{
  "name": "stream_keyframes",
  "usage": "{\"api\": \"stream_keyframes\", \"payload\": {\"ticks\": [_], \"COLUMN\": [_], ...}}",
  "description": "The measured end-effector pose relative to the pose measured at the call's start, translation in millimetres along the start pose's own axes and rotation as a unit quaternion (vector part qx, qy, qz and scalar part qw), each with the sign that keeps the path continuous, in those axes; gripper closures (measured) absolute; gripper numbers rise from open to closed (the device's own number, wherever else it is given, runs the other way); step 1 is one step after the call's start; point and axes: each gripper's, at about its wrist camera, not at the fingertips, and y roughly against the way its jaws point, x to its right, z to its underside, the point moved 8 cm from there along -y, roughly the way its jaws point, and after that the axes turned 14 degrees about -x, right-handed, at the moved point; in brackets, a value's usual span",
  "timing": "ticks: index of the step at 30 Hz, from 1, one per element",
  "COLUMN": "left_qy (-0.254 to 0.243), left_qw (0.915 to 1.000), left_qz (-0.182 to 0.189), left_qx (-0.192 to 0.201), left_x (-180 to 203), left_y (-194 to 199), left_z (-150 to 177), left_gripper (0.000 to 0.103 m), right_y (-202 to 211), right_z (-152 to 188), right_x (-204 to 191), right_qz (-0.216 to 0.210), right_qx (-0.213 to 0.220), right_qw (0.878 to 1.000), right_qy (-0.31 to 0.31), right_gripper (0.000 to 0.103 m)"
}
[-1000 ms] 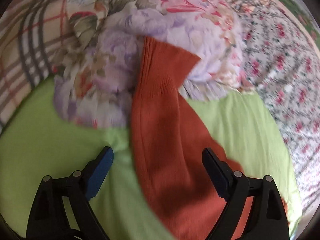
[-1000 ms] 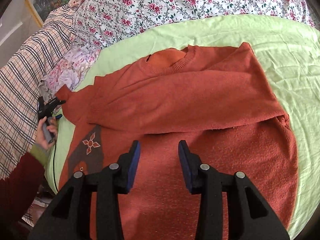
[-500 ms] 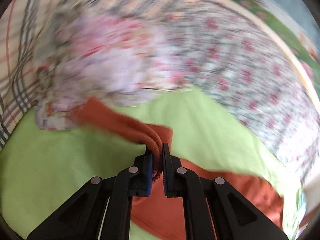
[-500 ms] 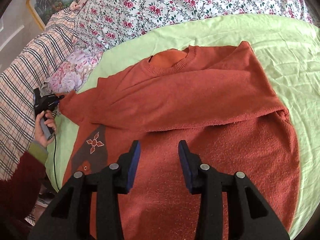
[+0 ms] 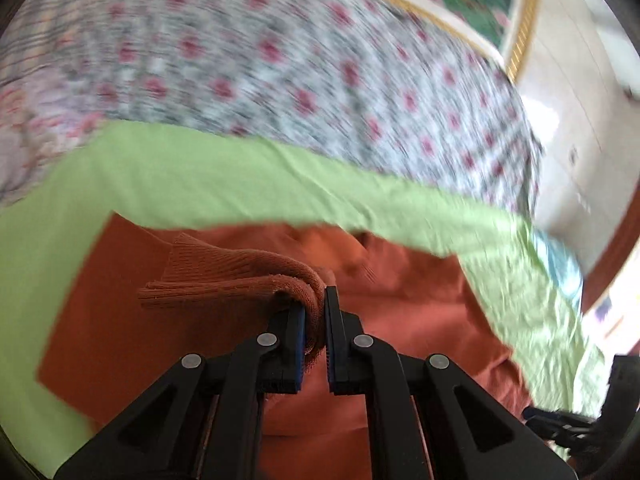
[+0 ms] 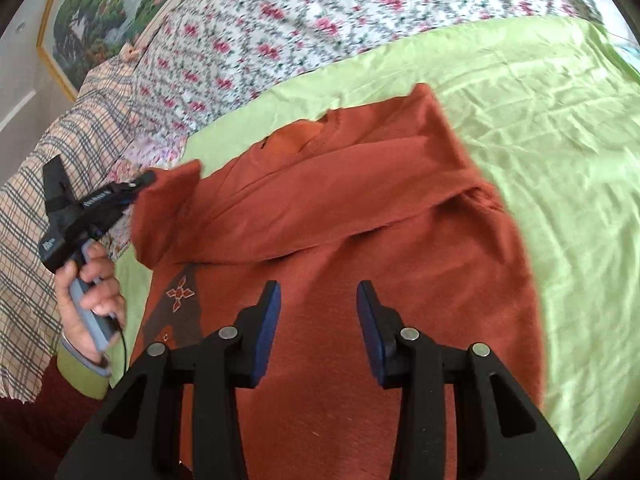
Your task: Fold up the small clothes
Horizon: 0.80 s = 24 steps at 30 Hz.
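Observation:
A rust-orange knitted sweater lies flat on a light green sheet, one sleeve folded across its chest. My left gripper is shut on the ribbed cuff of the other sleeve and holds it lifted above the sweater body. In the right wrist view the left gripper pinches that sleeve at the sweater's left side. My right gripper is open and empty, hovering over the sweater's lower body.
Floral bedding lies beyond the green sheet and a plaid blanket at the left. A framed picture hangs behind. A small embroidered patch marks the sweater's left front.
My left gripper closed on the sleeve cuff, lifted it and swung it over toward the sweater body. The right gripper stayed open and shifted slightly.

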Motion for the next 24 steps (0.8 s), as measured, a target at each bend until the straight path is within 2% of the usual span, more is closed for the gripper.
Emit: {"api": "stream_keyframes", "payload": {"ticks": [4, 8, 11, 12, 13, 18, 22, 24], "left_qy": [-0.038, -0.058, -0.056, -0.054, -0.053, -0.057, -0.041, -0.024], "left_qw": [0.9987, 0.9952, 0.9933, 0.9930, 0.9935, 0.9947, 0.9957, 0.9951], "left_qz": [-0.009, -0.011, 0.006, 0.009, 0.005, -0.011, -0.047, -0.077], "left_qx": [-0.034, -0.078, -0.101, -0.105, -0.101, -0.085, -0.069, -0.058], "left_x": [41.8, 60.0, 60.7, 59.5, 56.3, 29.7, -12.6, -39.5], "left_y": [-44.6, -83.7, -91.2, -88.4, -82.7, -33.9, 6.3, 23.8], "left_z": [22.5, 39.9, 51.4, 55.5, 58.4, 85.8, 106.7, 114.4], "left_gripper": [0.096, 0.091, 0.067, 0.051, 0.044, 0.040, 0.040, 0.040], "right_y": [7.5, 14.8, 21.2, 22.4, 22.6, 13.7, -6.3, -17.5], "right_z": [8.4, 13.6, 12.9, 12.0, 11.1, -0.7, -14.6, -21.1], "right_x": [19.6, 35.1, 40.7, 41.5, 41.4, 26.6, -4.9, -22.7], "right_qz": [-0.001, 0.005, 0.010, 0.010, 0.010, 0.007, 0.003, 0.005], "right_qx": [0.001, 0.004, 0.010, 0.011, 0.012, 0.009, -0.003, -0.009], "right_qw": [1.000, 0.999, 0.999, 0.999, 0.999, 0.999, 1.000, 0.999], "right_qy": [-0.023, -0.040, -0.046, -0.048, -0.048, -0.031, 0.010, 0.032], "right_gripper": [0.062, 0.062, 0.062, 0.062, 0.062, 0.058, 0.058, 0.058]}}
